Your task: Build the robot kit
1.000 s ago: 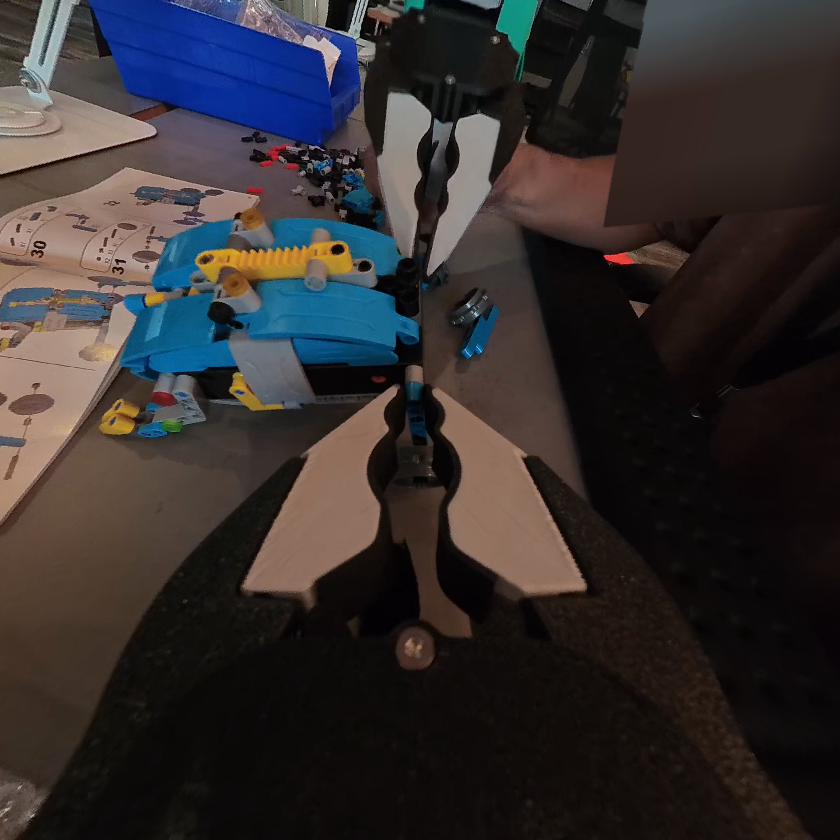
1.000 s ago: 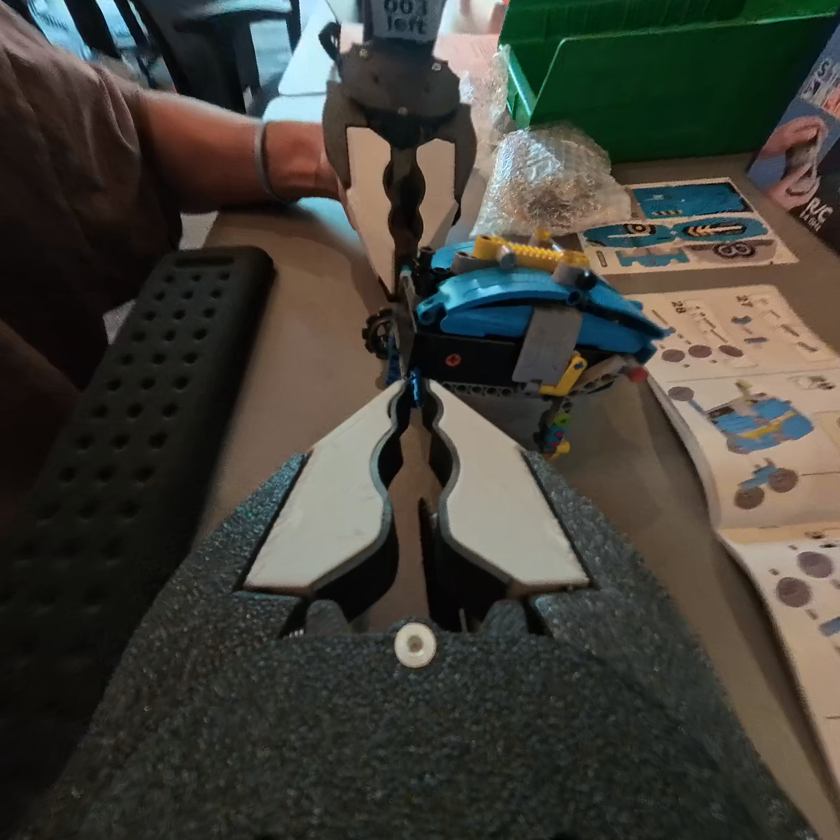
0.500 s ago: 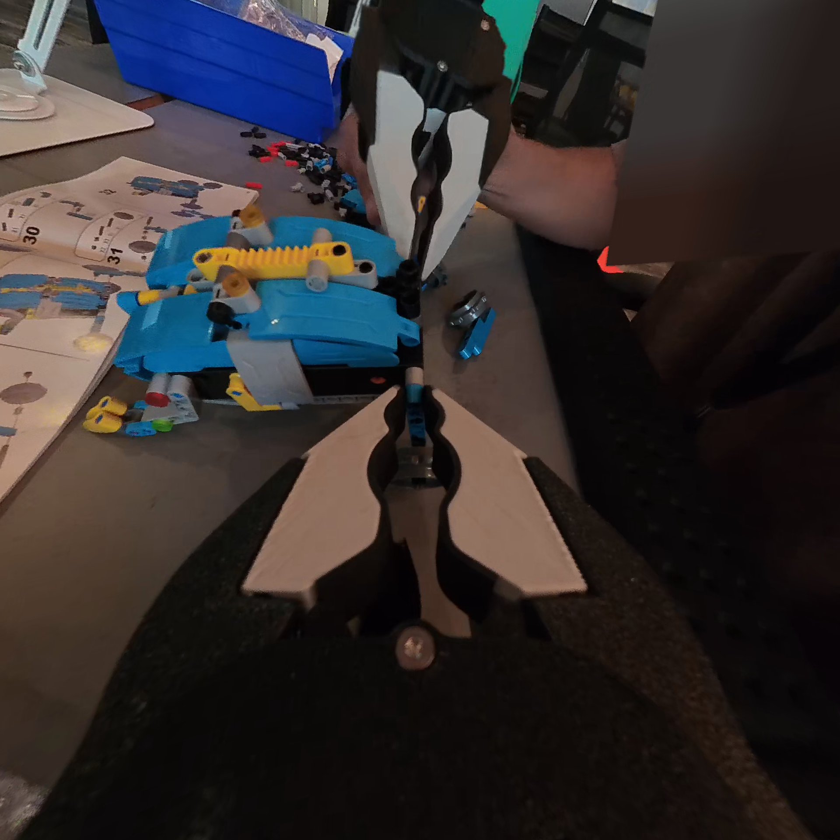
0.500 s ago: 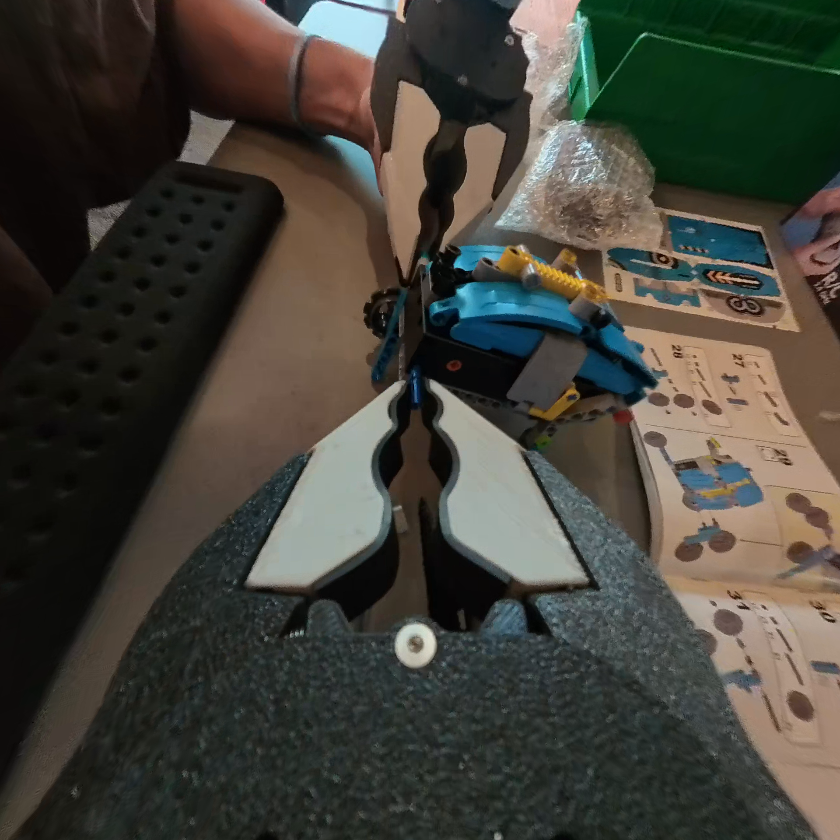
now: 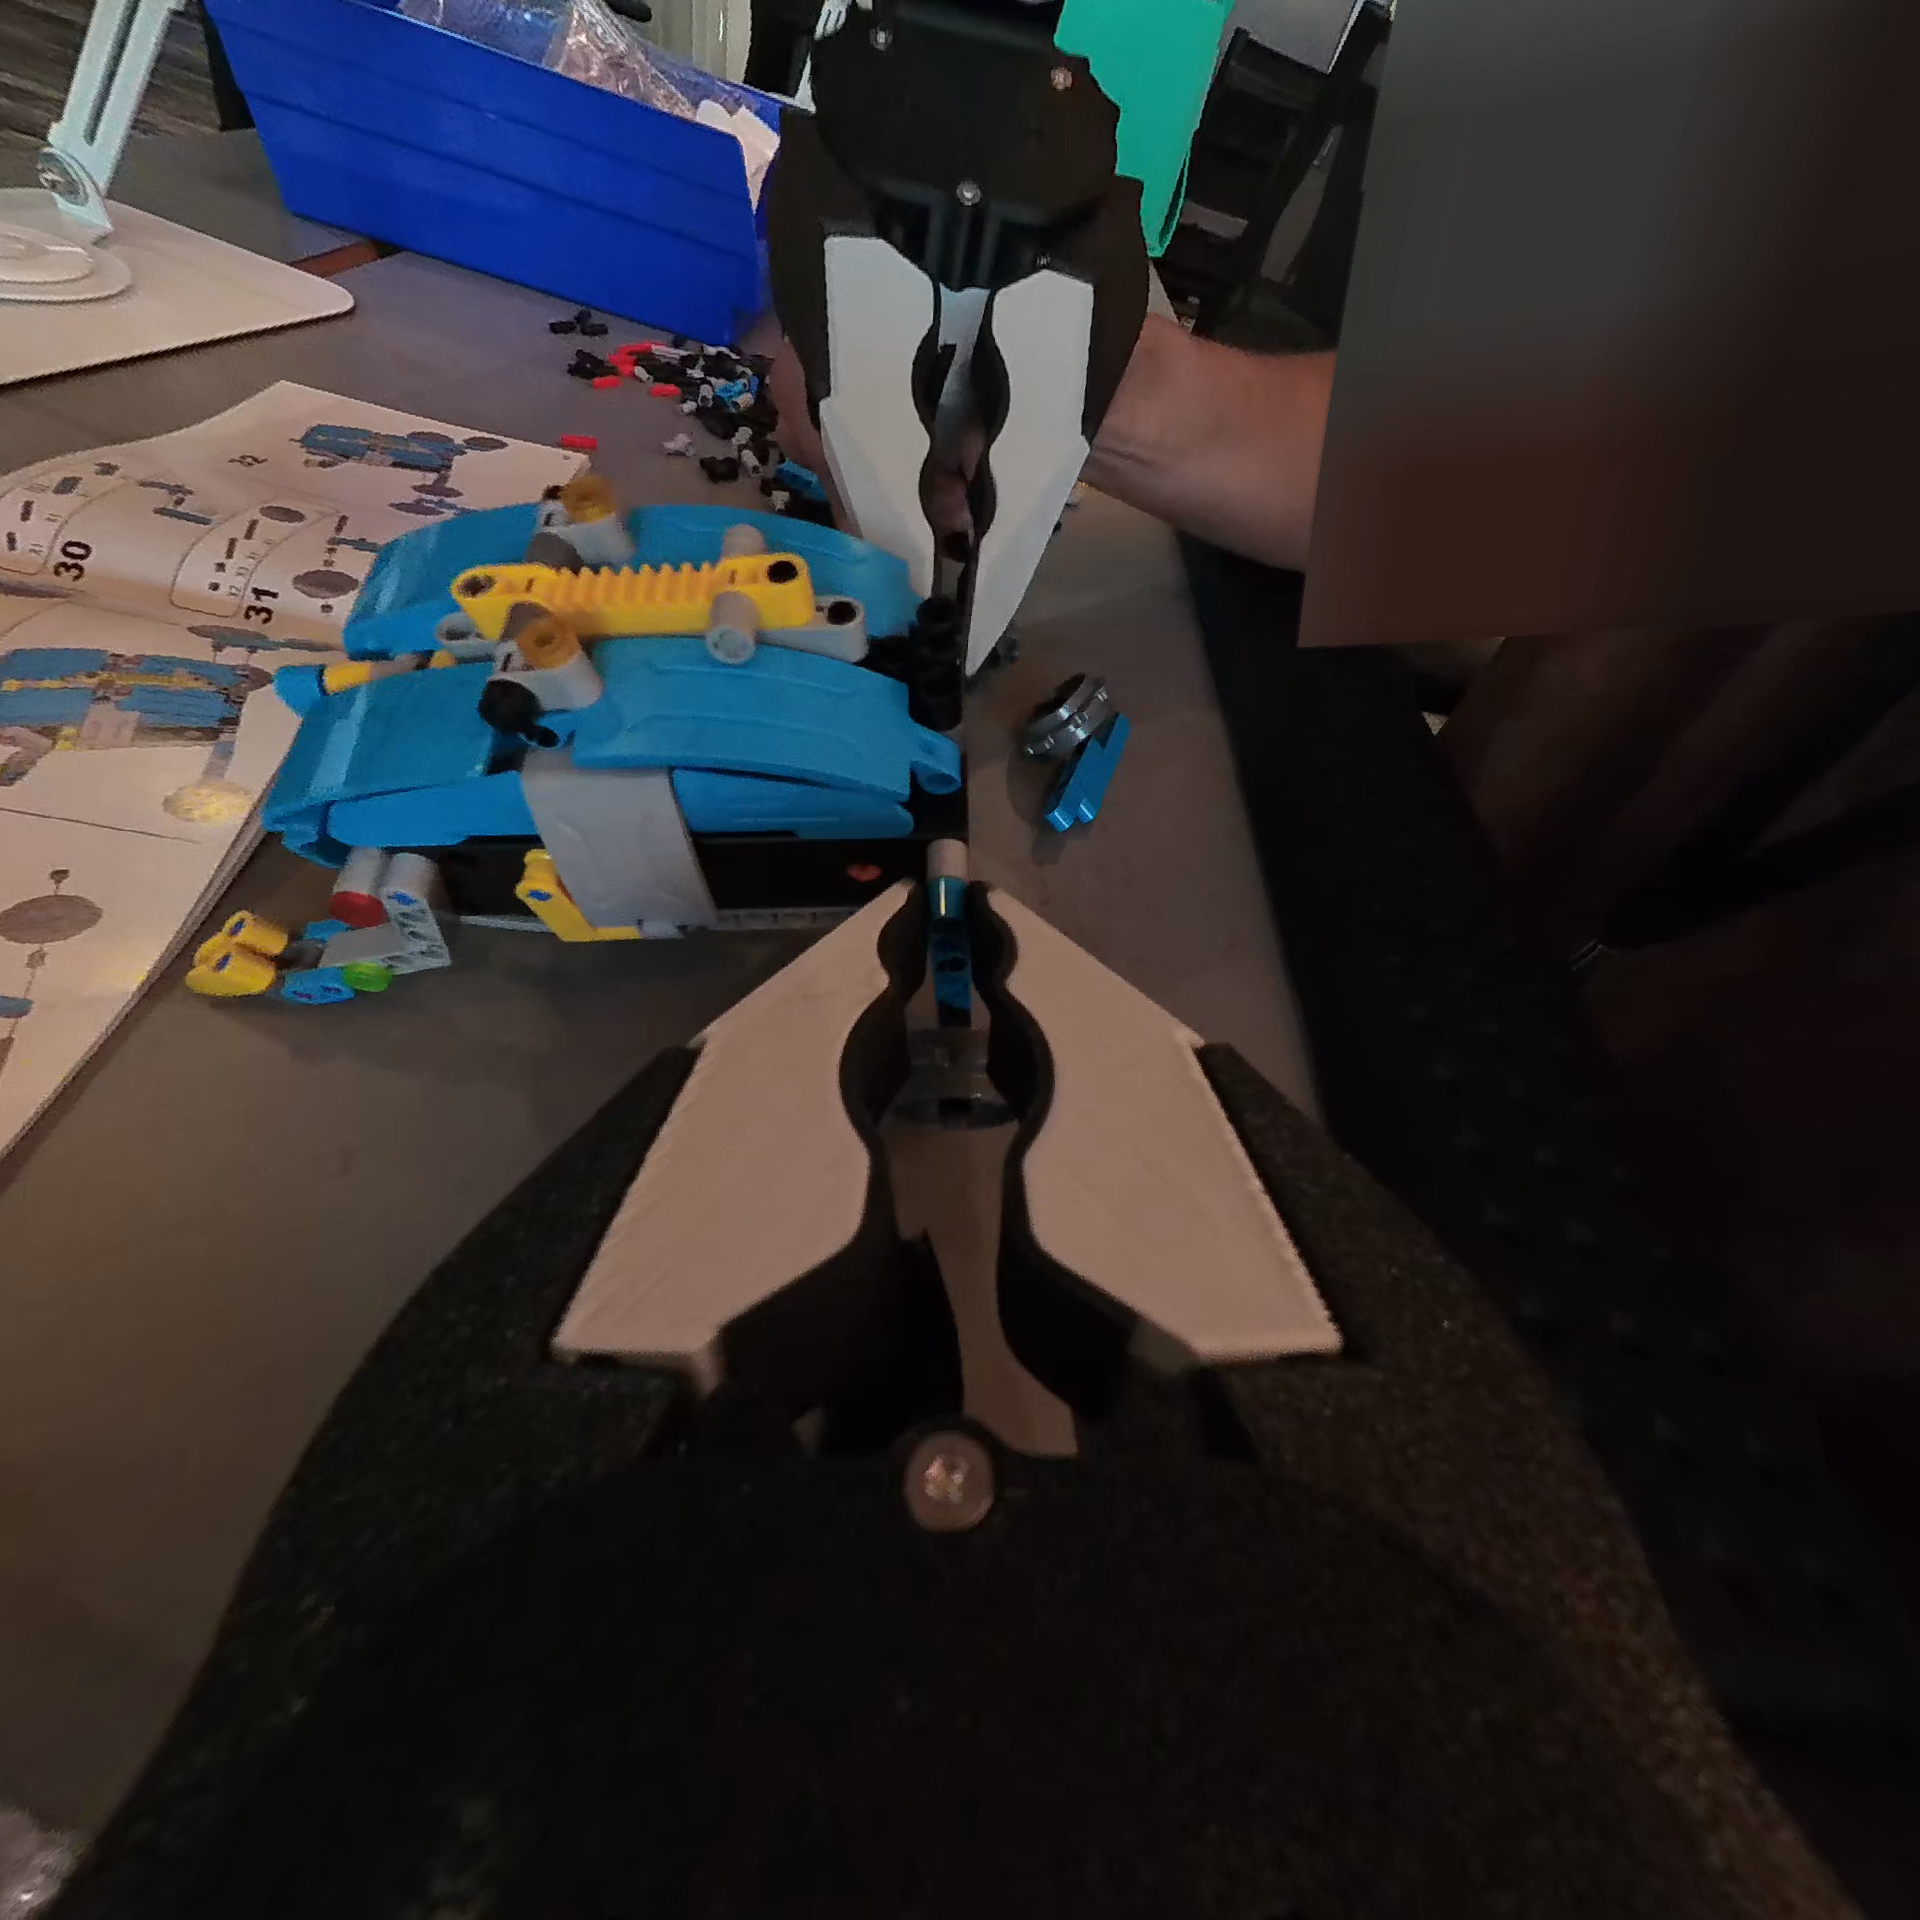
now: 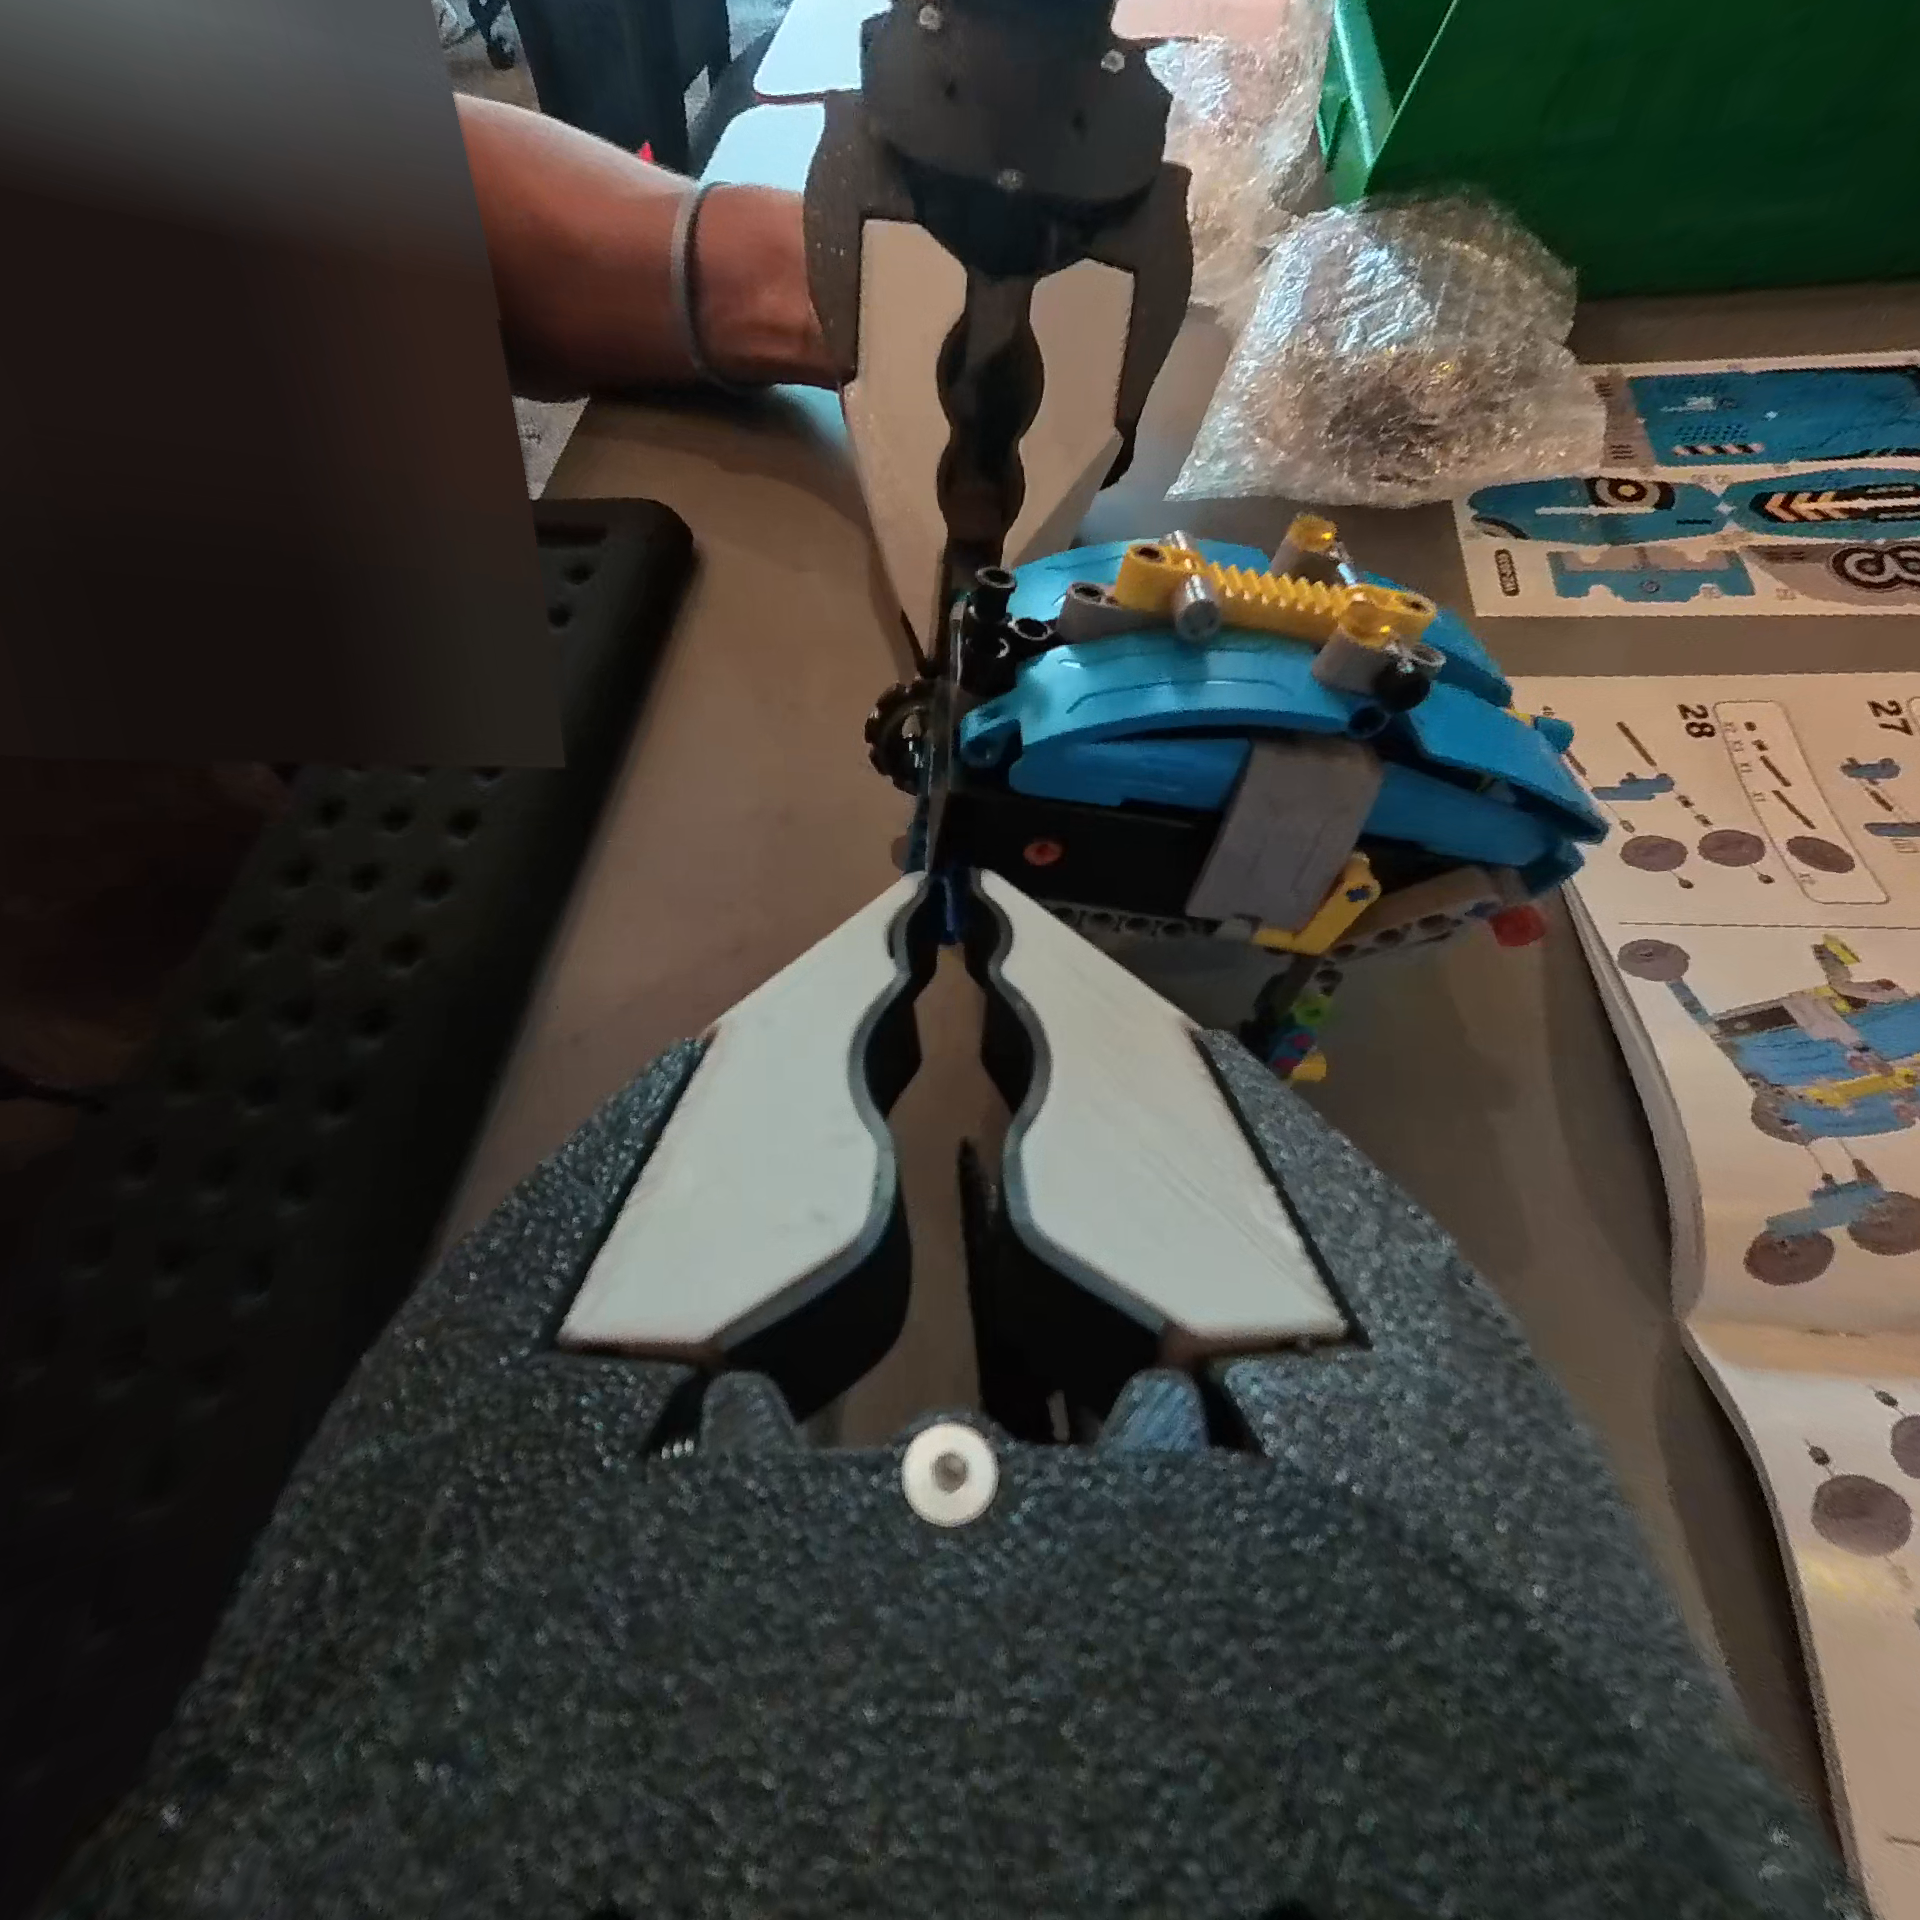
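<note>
A blue brick-built model (image 5: 623,727) with a yellow toothed rack (image 5: 634,597) on top lies on the grey table, also in the right wrist view (image 6: 1247,727). My left gripper (image 5: 948,896) is shut on a thin blue beam (image 5: 948,940) with a dark gear (image 5: 945,1081) at the model's black end. My right gripper (image 6: 943,896) is shut on the same beam (image 6: 943,904) from the opposite side. Each gripper shows in the other's view, pointing down at that end: the right one (image 5: 961,634), the left one (image 6: 961,582).
A loose blue piece with a grey hub (image 5: 1075,748) lies by the model. Small parts (image 5: 696,384) lie before a blue bin (image 5: 499,156). Instruction booklet (image 6: 1766,1039), sticker sheet (image 6: 1704,499), bubble-wrap bag (image 6: 1392,353), green bin (image 6: 1662,125). A black perforated pad (image 6: 312,935) and a person's arm (image 6: 644,270) are beside. The grippers' ends are close to 6 cm from one another.
Both grippers stay shut on the beam. The right gripper's body has risen and tilted more steeply over the model's end. The model now looks turned slightly in the right wrist view.
</note>
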Tool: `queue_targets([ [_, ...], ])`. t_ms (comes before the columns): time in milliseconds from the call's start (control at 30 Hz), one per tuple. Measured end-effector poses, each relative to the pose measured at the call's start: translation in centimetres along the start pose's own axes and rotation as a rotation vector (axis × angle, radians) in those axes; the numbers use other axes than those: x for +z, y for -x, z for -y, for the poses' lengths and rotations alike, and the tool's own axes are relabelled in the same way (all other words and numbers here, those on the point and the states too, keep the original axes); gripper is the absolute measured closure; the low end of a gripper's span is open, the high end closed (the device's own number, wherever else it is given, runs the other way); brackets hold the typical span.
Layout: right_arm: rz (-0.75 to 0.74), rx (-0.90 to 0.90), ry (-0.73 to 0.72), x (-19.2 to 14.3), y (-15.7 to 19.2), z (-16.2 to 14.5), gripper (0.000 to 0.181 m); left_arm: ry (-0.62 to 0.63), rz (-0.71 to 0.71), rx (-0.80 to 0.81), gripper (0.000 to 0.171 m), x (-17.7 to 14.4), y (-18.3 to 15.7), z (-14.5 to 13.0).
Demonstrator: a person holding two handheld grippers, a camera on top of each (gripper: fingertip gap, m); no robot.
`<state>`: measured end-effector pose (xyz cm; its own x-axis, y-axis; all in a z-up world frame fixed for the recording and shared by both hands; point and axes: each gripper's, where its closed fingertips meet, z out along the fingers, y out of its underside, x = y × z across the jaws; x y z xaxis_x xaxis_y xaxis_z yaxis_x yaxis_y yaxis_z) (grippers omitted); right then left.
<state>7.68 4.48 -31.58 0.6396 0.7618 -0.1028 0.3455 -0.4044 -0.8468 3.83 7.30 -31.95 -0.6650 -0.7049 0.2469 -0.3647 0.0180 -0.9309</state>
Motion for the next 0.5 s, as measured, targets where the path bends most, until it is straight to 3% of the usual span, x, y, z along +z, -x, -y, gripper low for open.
queue_targets([
  [100,0.003,0.014,-0.022,-0.5,-0.2,0.0,0.176,0.016,0.003,0.016,0.166,0.2,-0.1,-0.2],
  [167,0.009,0.055,-0.012,-2.1,-0.8,-0.5,0.156,0.024,0.008,0.029,0.166,-0.2,0.0,-0.3],
  [267,-0.060,0.136,0.131,-3.4,-2.9,-4.0,0.156,0.033,0.042,0.049,0.165,-0.8,0.6,-0.2],
  [367,-0.132,0.121,0.328,-1.6,-3.7,-7.3,0.155,0.033,0.062,0.059,0.165,-1.1,0.8,0.0],
  [500,-0.188,0.194,0.368,-0.8,-4.5,-7.9,0.157,0.046,0.078,0.092,0.164,-1.0,0.7,0.0],
])
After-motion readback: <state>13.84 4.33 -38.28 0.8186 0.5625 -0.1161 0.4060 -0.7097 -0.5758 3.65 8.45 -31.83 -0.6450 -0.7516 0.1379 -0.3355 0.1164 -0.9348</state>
